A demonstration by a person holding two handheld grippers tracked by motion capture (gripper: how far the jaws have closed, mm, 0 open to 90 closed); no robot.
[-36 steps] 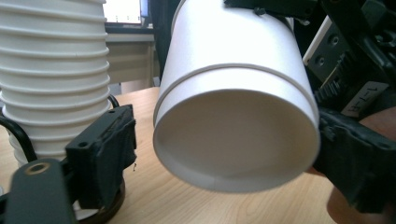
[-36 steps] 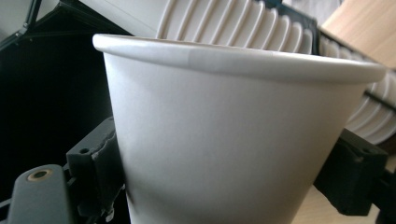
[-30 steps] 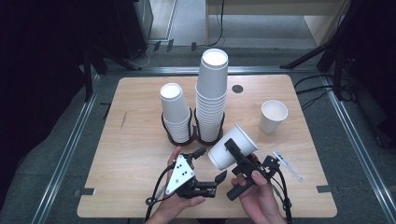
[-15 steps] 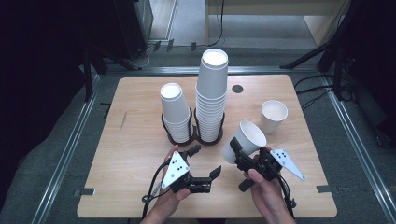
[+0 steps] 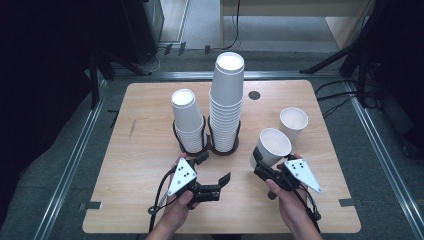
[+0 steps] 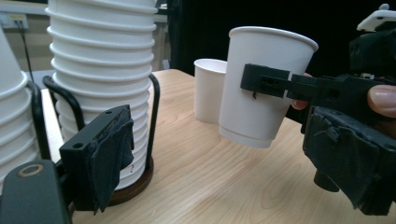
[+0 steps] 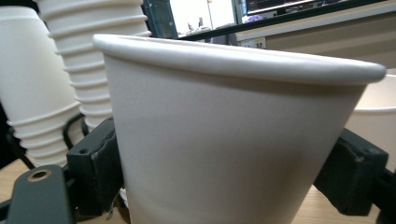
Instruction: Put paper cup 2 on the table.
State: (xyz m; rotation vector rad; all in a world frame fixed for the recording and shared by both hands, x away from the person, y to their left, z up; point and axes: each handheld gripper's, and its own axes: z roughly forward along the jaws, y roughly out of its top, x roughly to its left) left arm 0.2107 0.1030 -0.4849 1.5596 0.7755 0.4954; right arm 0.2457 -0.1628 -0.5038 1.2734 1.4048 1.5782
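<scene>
The short cup stack (image 5: 188,120) stands just left of the tall cup stack (image 5: 226,102). In front, the left gripper (image 5: 212,175) has its jaws apart (nothing inside). Right of the tall stack, the right gripper (image 5: 264,167) squeezes a paper cup (image 5: 270,148), lifted off the table (image 5: 140,150), near a lone cup (image 5: 293,122).

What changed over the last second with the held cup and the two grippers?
The right gripper, shut on the held cup, carried it rightward from in front of the stacks toward the lone cup and turned it from lying tilted to nearly upright, just above the table. The left gripper stayed open and about where it was. Both cup stacks, short and tall, and the lone cup did not move.
</scene>
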